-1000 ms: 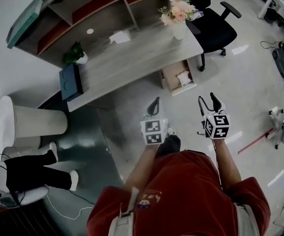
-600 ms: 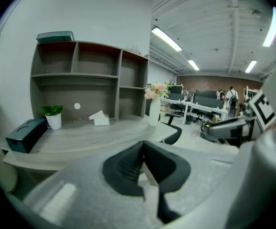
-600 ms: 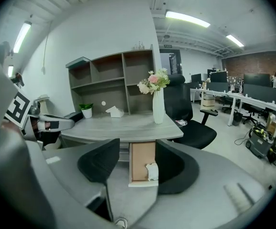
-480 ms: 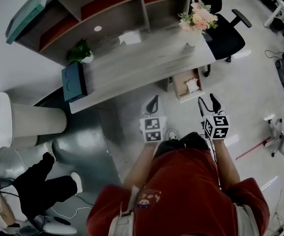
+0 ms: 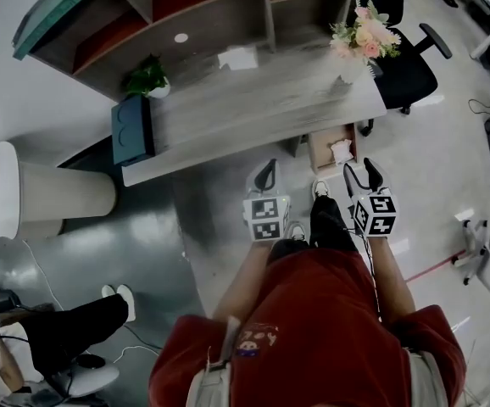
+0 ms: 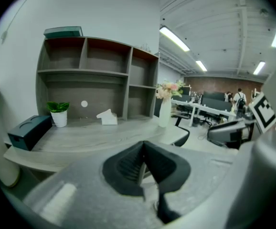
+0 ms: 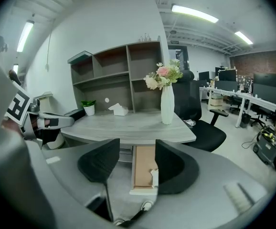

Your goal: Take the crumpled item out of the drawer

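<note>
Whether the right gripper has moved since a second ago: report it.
Yes. In the head view the right gripper has come forward toward the open drawer; the gap between them has nearly closed.

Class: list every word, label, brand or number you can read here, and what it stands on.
None can be read.
Left gripper and right gripper: square marker patterns only, not words.
Emblem on the red shirt: too blurred to read.

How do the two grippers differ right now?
The left gripper has its jaws together; the right gripper has them apart. The left gripper faces the desk top; the right gripper looks at the open drawer holding the crumpled item. Both are empty.
</note>
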### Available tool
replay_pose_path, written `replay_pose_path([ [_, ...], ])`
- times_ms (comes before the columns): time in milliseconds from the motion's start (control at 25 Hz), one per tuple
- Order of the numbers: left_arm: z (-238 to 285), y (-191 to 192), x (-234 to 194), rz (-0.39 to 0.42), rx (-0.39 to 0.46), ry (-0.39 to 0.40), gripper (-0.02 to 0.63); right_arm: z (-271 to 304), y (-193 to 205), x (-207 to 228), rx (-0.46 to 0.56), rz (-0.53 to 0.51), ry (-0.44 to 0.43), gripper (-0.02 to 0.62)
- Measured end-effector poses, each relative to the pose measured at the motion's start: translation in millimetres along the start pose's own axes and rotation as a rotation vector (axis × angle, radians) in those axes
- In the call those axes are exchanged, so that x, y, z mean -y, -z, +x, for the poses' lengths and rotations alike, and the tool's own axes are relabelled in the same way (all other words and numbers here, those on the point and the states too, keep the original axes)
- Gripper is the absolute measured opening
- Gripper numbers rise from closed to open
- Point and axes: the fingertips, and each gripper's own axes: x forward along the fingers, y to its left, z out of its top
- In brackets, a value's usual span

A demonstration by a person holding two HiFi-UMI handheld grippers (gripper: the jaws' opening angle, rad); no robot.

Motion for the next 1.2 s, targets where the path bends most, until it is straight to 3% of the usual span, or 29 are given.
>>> replay_pose_path([
  [600,53.3,12.6,-6.8,-0.027,-0.078,-0.043,-0.003,67.1,5.2,26.9,-0.089,-0.007,-0.073,0.216],
  [1200,134.3,71.7,14.6,-0.019,-0.196,0.001,-0.003,144.0,86.1,78.7,-0.261,0.025,-0.091,0.216],
])
